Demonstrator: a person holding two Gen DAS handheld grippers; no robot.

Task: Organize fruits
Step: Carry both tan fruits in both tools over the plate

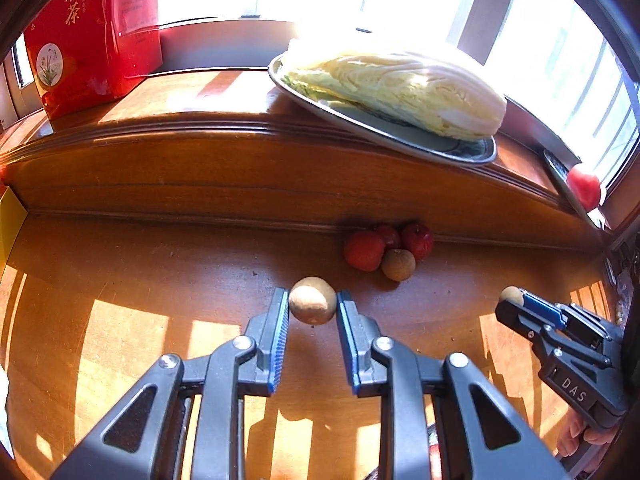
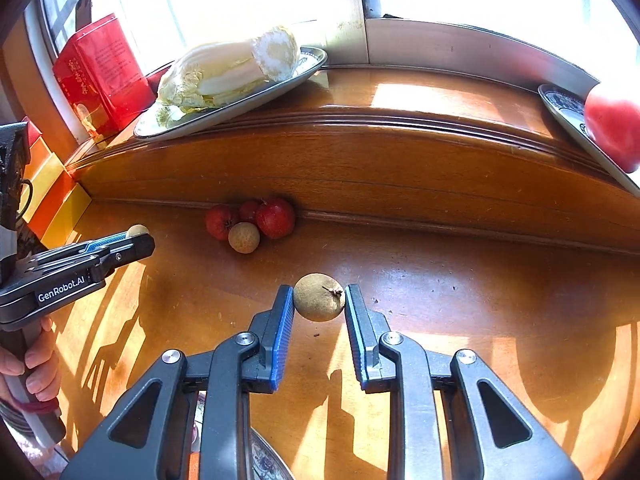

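Right wrist view: round, tan, rough-skinned longan (image 2: pixel 319 297) with stub stem.

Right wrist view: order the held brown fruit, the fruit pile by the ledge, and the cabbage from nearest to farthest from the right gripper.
1. Brown fruit, clamped in the right gripper.
2. Fruit pile, ahead-left on the table at the ledge's foot.
3. Cabbage, up on the ledge, far left, on a metal tray.

Hidden and cut off
The third red fruit (image 1: pixel 387 235) sits mostly behind its neighbours; the tomato (image 2: pixel 614 126) is cut by the frame edge.
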